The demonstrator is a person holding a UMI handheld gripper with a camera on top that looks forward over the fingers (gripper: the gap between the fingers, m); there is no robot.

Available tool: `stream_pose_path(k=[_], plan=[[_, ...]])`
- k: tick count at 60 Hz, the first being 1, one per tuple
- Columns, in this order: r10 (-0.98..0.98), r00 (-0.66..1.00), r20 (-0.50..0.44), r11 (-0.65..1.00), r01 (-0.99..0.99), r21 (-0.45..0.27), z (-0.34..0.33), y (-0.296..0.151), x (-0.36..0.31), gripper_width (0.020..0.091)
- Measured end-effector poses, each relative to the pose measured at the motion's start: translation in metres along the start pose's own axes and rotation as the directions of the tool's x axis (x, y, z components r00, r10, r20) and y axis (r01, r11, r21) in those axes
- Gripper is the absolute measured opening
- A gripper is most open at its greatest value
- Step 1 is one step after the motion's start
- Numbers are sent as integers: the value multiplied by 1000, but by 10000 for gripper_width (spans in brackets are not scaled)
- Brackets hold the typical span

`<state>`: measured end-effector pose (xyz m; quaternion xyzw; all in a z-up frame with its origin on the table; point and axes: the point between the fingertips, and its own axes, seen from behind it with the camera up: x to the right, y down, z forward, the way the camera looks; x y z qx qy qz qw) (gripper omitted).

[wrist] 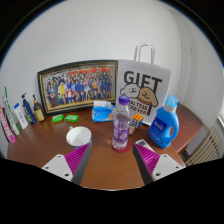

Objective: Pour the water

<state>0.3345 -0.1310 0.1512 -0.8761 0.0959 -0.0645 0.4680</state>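
While jaws gape | water bottle (121,124) capped, upright | bowl (78,136) beside

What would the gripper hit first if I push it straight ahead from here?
Most likely the water bottle, standing just ahead of the open gripper and roughly in line with the gap between its fingers. Depth is hard to judge.

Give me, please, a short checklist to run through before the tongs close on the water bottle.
1. Tongs open: ok.
2. Bottle upright on the table: ok.
3. Bottle lined up with the gap: ok, just ahead of the fingers, not yet between them.
4. Cap off: not ok, it looks capped.
5. Bowl ready to receive: ok, upright beside the bottle.
6. Detergent jug clear of the path: ok, it stands apart.
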Motion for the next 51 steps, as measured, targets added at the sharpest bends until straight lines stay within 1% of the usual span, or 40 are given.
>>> stream_pose_path(k=[3, 12, 23, 38, 43, 51], plan=[[-1, 1000, -6, 1000, 1, -19, -27, 2, -9, 853], [-34, 999, -11, 999, 34, -29, -104, 0, -43, 856], [-64, 998, 2, 998, 64, -19, -172, -2, -80, 859], [-90, 996, -15, 996, 89, -9, -208, -2, -95, 856], [-94, 995, -33, 996, 94, -3, -212, -1, -93, 857], [-102, 994, -41, 995, 102, -18, -209, 3, -92, 856]])
